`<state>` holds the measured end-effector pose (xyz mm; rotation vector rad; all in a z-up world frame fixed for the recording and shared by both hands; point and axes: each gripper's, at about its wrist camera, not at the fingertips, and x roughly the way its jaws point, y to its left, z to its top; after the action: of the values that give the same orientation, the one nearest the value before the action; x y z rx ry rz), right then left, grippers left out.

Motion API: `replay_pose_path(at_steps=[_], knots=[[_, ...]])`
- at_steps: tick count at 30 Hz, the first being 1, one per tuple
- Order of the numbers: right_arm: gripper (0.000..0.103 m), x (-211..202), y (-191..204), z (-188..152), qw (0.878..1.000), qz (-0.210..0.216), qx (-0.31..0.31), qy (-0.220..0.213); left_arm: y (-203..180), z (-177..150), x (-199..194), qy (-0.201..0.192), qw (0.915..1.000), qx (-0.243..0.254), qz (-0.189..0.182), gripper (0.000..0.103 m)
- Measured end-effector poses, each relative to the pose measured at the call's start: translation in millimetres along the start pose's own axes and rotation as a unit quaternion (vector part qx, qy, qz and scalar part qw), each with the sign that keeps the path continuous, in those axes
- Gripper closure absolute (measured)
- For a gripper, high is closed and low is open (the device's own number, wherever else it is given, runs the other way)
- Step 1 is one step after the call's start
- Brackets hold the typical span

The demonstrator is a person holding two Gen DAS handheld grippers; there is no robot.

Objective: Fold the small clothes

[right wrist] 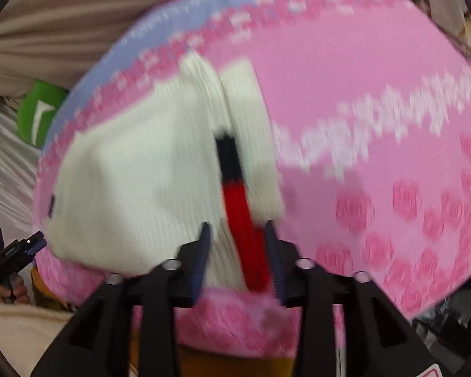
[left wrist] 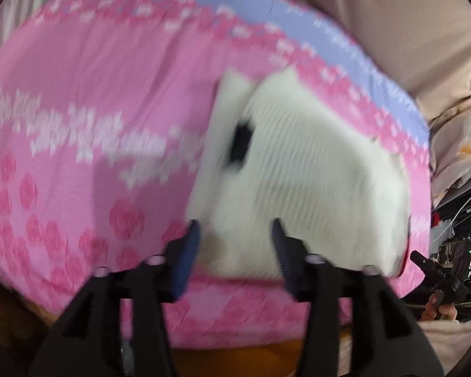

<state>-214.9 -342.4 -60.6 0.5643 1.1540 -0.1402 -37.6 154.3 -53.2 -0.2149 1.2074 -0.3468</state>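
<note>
White knitted garment (left wrist: 304, 169) lies on a pink patterned cloth (left wrist: 78, 100), directly ahead of both tools; its fold state is blurred. Left gripper (left wrist: 235, 235): jaws parted, the garment's near edge just ahead of the tips, nothing visibly pinched. Right gripper (right wrist: 237, 235): jaws parted, the garment's red and black band (right wrist: 238, 194) running between the tips; contact cannot be confirmed through motion blur. In the right wrist view the left gripper appears at far left, beside the cloth's edge.
</note>
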Motion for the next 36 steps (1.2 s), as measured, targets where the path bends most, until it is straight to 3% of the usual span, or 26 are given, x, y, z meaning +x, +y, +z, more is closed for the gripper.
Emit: replay_pose_path(at_steps=[3, 5, 6, 7, 9, 12, 16, 18, 21, 23, 24, 25, 27, 31, 34, 36], knots=[[0.052, 18, 8, 22, 1.0, 0.0, -0.007, -0.004, -13, 20, 14, -0.012, 0.9999, 0.009, 0.001, 0.033], [0.052, 41, 6, 24, 1.0, -0.01, -0.007, 0.018, -13, 24, 39, 0.011, 0.9999, -0.004, -0.002, 0.034], [0.071, 48, 6, 22, 0.999, -0.015, -0.008, 0.027, -7, 21, 48, 0.025, 0.9996, -0.01, -0.005, 0.052], [0.095, 47, 7, 17, 0.999, -0.015, -0.012, 0.029, -6, 18, 59, 0.051, 0.9985, -0.013, -0.016, 0.1], [0.096, 24, 17, 10, 1.0, 0.018, -0.02, 0.001, -4, 10, 56, 0.063, 0.9973, -0.013, -0.035, 0.099], [0.097, -7, 24, -2, 0.999, 0.025, -0.044, -0.015, -2, -12, 28, 0.055, 0.9982, 0.02, -0.011, 0.1], [0.097, 24, -5, -25, 0.998, -0.025, -0.041, 0.048, 25, -30, 46, 0.092, 0.9951, 0.001, 0.037, 0.099], [0.095, 45, -19, -27, 0.997, -0.028, -0.015, 0.076, 32, -31, 58, 0.1, 0.9941, -0.021, 0.036, 0.099], [0.086, 24, -2, -7, 0.998, -0.027, -0.014, 0.048, 12, -16, 37, 0.062, 0.9974, 0.002, 0.035, 0.095], [0.072, 7, 11, 7, 0.999, -0.031, -0.035, 0.013, -9, -3, 14, 0.015, 0.9986, 0.036, 0.036, 0.077], [0.06, 1, 16, 15, 0.999, -0.035, -0.042, -0.001, -19, 5, 4, -0.01, 0.9981, 0.052, 0.032, 0.057], [0.054, -3, 20, 26, 0.998, -0.036, -0.047, -0.016, -29, 10, -5, -0.035, 0.9969, 0.066, 0.027, 0.041], [0.051, 0, 25, 45, 0.998, -0.037, -0.049, -0.03, -48, 21, -3, -0.056, 0.9943, 0.091, 0.005, 0.024], [0.046, 29, 31, 81, 0.998, -0.046, -0.035, -0.03, -97, 31, 38, -0.011, 0.9866, 0.159, -0.037, 0.021], [0.046, 55, 36, 96, 0.999, -0.03, -0.022, -0.013, -119, 12, 66, 0.024, 0.9724, 0.229, -0.034, 0.021], [0.046, 69, 39, 100, 0.999, -0.029, -0.021, -0.003, -125, 2, 87, 0.037, 0.963, 0.267, -0.012, 0.024]])
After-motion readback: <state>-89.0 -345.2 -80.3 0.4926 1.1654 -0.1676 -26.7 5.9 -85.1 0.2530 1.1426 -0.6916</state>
